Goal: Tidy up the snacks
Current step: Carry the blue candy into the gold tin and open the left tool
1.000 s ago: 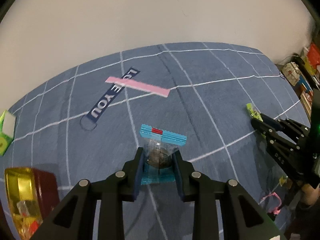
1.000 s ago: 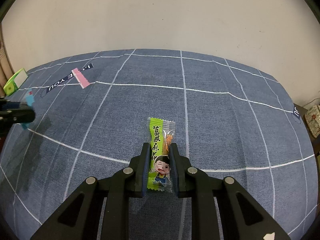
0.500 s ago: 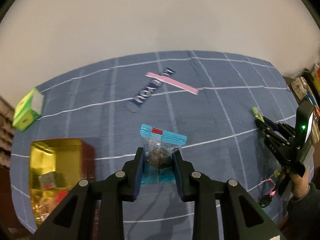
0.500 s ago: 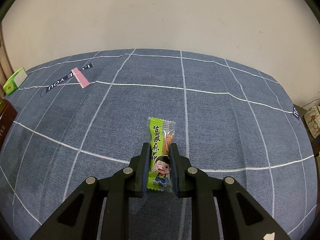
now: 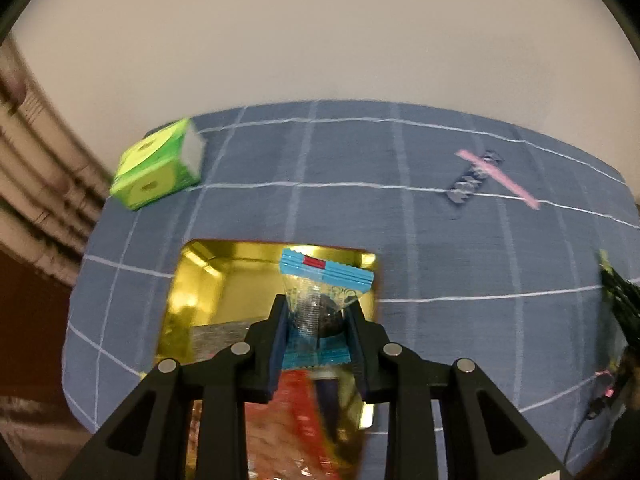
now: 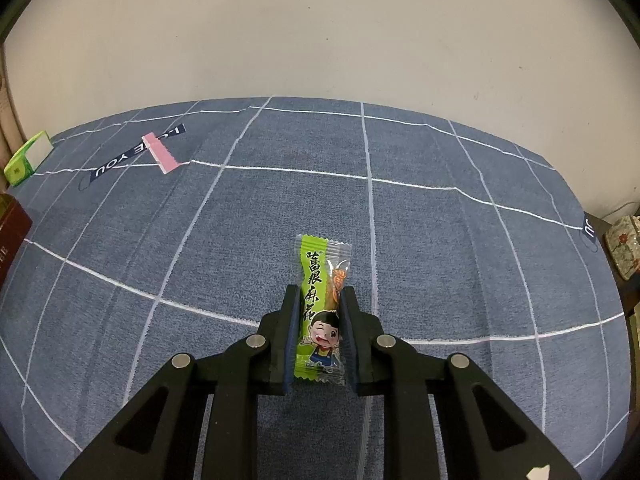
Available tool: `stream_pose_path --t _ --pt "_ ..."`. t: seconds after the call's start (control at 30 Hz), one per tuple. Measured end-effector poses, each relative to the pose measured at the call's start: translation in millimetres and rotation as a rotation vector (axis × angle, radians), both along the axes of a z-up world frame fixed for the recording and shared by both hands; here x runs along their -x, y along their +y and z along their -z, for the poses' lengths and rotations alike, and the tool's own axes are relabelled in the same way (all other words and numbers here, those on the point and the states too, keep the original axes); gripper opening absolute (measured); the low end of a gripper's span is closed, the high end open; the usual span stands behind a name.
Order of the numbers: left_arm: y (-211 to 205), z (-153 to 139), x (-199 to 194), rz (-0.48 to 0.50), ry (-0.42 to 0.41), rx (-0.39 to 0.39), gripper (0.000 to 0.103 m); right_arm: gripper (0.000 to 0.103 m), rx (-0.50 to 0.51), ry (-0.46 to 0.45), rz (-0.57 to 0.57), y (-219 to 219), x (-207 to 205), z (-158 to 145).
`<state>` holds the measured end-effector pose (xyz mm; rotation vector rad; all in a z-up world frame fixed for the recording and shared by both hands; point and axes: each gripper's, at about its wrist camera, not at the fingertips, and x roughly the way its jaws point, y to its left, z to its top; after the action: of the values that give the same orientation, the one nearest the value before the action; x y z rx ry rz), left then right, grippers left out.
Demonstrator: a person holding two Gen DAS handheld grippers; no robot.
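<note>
Below, gold tin (image 5: 200,280) holds blurred red packet (image 5: 304,408).

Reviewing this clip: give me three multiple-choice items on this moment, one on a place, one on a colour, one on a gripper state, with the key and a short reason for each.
1. The blue-edged packet in the left gripper is
A. over the open gold tin
B. beside the green box
C. flat on the cloth

2. The wrapper of the snack in the right gripper is mainly
A. pink
B. green
C. red

3. The right gripper is
A. wide open
B. out of view
C. shut on the snack

Key: 1 A, the tin's gold inside lies right behind the packet; 2 B, green wrapper with a cartoon boy; 3 C, both fingers press its sides.
</note>
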<state>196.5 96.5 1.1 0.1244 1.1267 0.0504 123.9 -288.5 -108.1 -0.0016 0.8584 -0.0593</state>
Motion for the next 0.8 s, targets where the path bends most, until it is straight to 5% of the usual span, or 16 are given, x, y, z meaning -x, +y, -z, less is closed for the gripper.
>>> stream_pose_path --t 0.3,0.8 --pt "35 35 -15 -0.069 0.077 0.006 0.028 0.019 0.008 0.0 -0.001 1 0 0" --pt "36 68 -20 -0.057 0.141 -0.01 0.028 0.019 0.015 0.0 -0.001 1 1 0"
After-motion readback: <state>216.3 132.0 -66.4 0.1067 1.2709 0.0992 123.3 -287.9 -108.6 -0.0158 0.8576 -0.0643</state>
